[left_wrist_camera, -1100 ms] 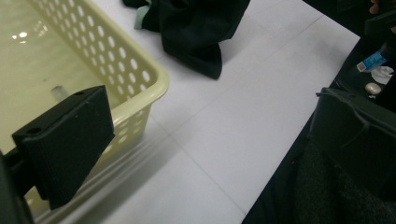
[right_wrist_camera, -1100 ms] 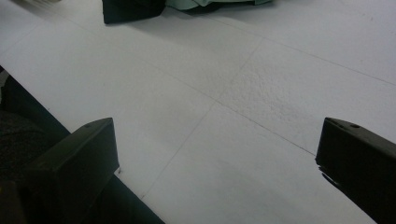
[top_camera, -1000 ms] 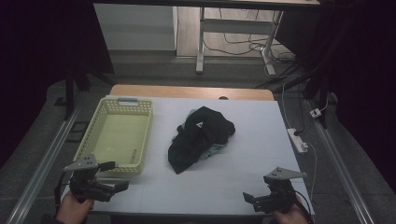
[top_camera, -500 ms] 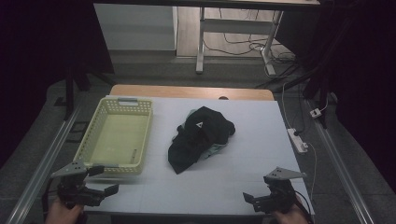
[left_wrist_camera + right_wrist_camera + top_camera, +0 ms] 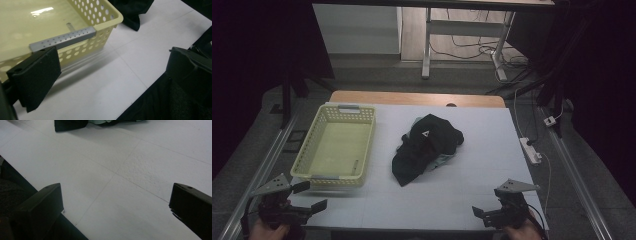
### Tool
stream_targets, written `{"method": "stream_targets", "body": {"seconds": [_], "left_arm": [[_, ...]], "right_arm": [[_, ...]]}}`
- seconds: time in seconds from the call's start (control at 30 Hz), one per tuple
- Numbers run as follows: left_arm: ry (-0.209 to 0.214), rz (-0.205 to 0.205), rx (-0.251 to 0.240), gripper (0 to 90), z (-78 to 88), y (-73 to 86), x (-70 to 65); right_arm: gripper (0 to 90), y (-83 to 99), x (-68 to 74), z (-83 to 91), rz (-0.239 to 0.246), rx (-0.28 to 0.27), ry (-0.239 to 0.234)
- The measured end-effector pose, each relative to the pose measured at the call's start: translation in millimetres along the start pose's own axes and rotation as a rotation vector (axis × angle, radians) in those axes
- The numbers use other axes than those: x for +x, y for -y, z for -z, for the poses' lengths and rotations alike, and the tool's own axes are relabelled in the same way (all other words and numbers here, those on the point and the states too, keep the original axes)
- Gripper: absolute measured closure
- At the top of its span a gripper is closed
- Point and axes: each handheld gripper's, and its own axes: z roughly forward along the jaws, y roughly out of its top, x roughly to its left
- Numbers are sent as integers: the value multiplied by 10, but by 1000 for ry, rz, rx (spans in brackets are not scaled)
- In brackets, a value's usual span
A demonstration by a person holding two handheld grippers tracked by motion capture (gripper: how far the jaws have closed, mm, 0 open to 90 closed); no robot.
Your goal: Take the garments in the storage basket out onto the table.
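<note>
Black clothing [image 5: 426, 147] lies heaped right of the empty yellow basket [image 5: 303, 159], untouched.
We hold both hand-held grippers, left [image 5: 308, 196] and right [image 5: 478, 212], jaws apart, nearer than the basket; nothing moved yet.

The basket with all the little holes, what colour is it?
The perforated plastic basket is pale yellow, with a grey handle strip; the left gripper view shows it best.

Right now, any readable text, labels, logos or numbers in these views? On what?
No readable words or numbers anywhere.
Black garment: a small white triangular mark on top, a sign with no letters I can make out.
Yellow basket: grey handle strip, perforated, no print.
White table cover: blank.
Left gripper and right gripper: no markings legible.
</note>
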Motion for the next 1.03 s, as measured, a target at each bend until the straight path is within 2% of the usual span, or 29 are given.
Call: {"method": "stream_targets", "body": {"seconds": [0.2, 0.37, 0.63, 0.8, 0.9, 1.03], "left_arm": [[-12, -15, 12, 0, 44, 34, -4], [-19, -6, 17, 0, 80, 62, 5], [-64, -17, 62, 0, 110, 95, -17], [-64, -39, 104, 0, 101, 103, -38], [-63, -39, 124, 0, 91, 104, -40], [-57, -29, 127, 0, 86, 96, -26]], "right_arm": [[0, 0, 0, 0, 0, 0, 0], [0, 0, 0, -1, -1, 1, 1], [0, 1, -1, -1, -1, 0, 2], [0, 0, -2, -2, -1, 1, 3], [0, 0, -2, -3, -1, 2, 3], [0, -2, -1, -11, 4, 7, 2]]}}
